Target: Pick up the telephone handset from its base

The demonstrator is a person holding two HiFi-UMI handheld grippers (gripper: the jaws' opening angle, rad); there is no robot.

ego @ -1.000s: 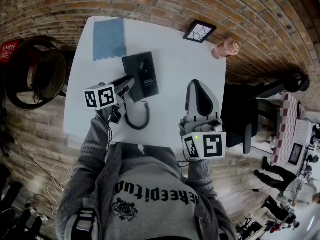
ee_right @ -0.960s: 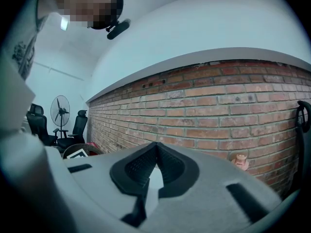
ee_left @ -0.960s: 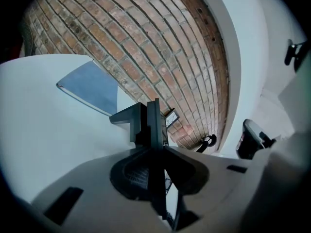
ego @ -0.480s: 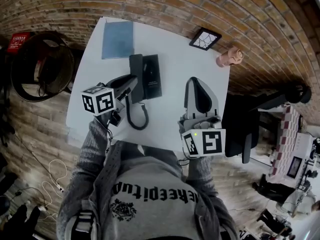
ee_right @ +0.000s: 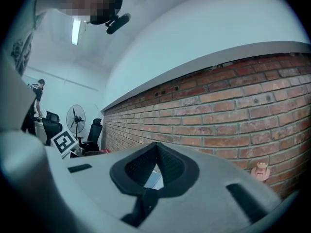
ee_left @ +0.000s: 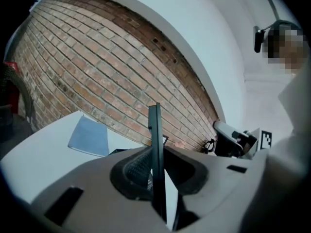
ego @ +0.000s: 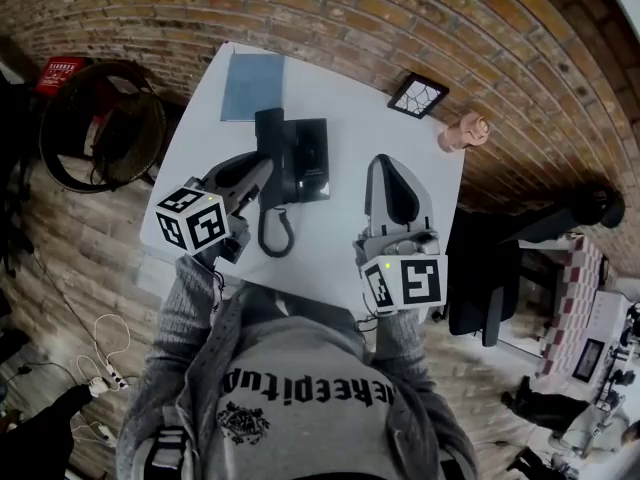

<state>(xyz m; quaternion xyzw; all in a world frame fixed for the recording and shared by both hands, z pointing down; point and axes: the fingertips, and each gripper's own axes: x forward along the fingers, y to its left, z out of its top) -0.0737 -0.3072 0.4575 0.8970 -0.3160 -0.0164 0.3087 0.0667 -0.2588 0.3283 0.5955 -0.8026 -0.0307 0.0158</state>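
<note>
The black telephone base (ego: 308, 158) lies on the white table (ego: 360, 118). My left gripper (ego: 255, 173) is shut on the black handset (ego: 268, 133), which hangs lifted off the base at its left side. Its coiled cord (ego: 275, 236) loops down onto the table. In the left gripper view the handset (ee_left: 155, 130) shows edge-on as a thin dark upright strip clamped between the jaws of the left gripper (ee_left: 156, 154). My right gripper (ego: 388, 168) hovers right of the base, shut and holding nothing; in its own view the right gripper (ee_right: 155, 147) has its jaws meeting.
A blue notebook (ego: 252, 86) lies at the table's far left corner. A small picture frame (ego: 418, 95) and a pinkish figure (ego: 462, 131) sit at the far right by the brick wall. A floor fan (ego: 100, 133) stands left, an office chair (ego: 480, 268) right.
My left gripper has risen with the handset, lifting it from beside the base to above it while the cord trails. The right gripper has barely shifted.
</note>
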